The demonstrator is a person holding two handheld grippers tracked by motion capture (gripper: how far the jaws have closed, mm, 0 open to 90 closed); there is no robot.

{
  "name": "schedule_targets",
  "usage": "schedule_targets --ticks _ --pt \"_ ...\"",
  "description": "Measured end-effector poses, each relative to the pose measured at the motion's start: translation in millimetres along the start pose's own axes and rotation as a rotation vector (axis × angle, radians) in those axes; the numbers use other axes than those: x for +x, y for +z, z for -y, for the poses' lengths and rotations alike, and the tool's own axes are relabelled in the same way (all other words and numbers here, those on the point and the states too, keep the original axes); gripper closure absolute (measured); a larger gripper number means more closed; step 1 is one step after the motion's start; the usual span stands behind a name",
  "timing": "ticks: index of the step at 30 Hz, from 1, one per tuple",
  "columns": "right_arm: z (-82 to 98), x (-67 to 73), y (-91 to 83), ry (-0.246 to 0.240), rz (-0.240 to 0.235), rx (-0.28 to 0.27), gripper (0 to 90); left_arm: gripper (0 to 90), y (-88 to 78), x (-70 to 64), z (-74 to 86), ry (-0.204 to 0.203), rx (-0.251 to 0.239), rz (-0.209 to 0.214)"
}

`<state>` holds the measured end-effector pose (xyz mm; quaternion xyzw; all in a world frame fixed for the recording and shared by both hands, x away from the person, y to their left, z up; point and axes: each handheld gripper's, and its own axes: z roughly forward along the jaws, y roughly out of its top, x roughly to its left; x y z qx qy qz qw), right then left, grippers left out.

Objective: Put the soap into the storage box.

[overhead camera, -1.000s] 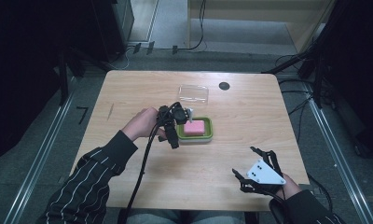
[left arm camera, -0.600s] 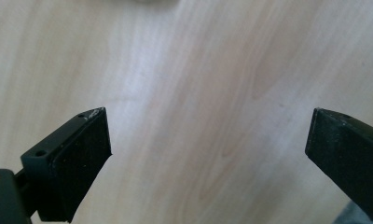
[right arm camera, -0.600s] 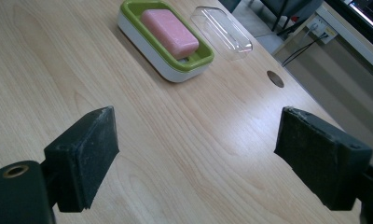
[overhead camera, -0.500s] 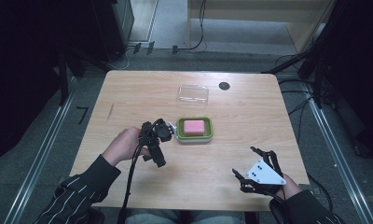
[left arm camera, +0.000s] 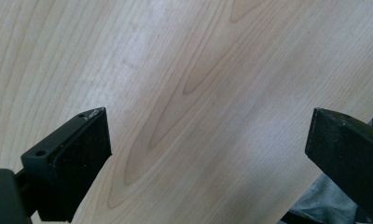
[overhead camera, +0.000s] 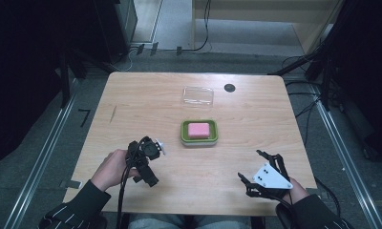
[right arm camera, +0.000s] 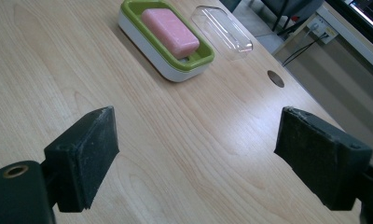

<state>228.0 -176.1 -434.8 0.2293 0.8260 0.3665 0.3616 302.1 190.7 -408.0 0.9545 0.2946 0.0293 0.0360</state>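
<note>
A green and white soap dish (overhead camera: 183,134) sits at the table's middle with a pink soap bar (overhead camera: 199,129) lying in it. In the right gripper view the dish (right arm camera: 194,65) and soap (right arm camera: 170,32) lie ahead to the left. My left gripper (overhead camera: 150,162) hovers near the front left of the table, well apart from the dish. Its jaws stand wide apart over bare wood, so the left gripper (left arm camera: 210,126) is open and empty. My right gripper (overhead camera: 250,164) rests at the front right, and in its own view the right gripper (right arm camera: 197,126) is open with nothing between the jaws.
A clear plastic lid (overhead camera: 198,96) lies beyond the dish, and that lid (right arm camera: 224,32) lies to the dish's right in the right gripper view. A dark round cable hole (overhead camera: 229,88) is at the far side. The table's front edge is close under both hands.
My left gripper has drawn back from over the soap dish toward the front left of the table, empty. The soap stays in the dish. The right gripper has not moved.
</note>
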Motion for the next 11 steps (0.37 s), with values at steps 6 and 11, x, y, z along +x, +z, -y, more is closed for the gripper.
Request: schedule_targets --ticks 6,11 --pt "0.1 0.0 0.0 0.0 0.001 0.002 13.4 0.6 4.1 -1.3 7.6 -0.02 -0.028 0.0" --pt "0.4 0.0 0.3 -0.018 0.007 0.0 13.4 0.5 6.2 -3.4 16.5 -0.044 -0.055 -0.003"
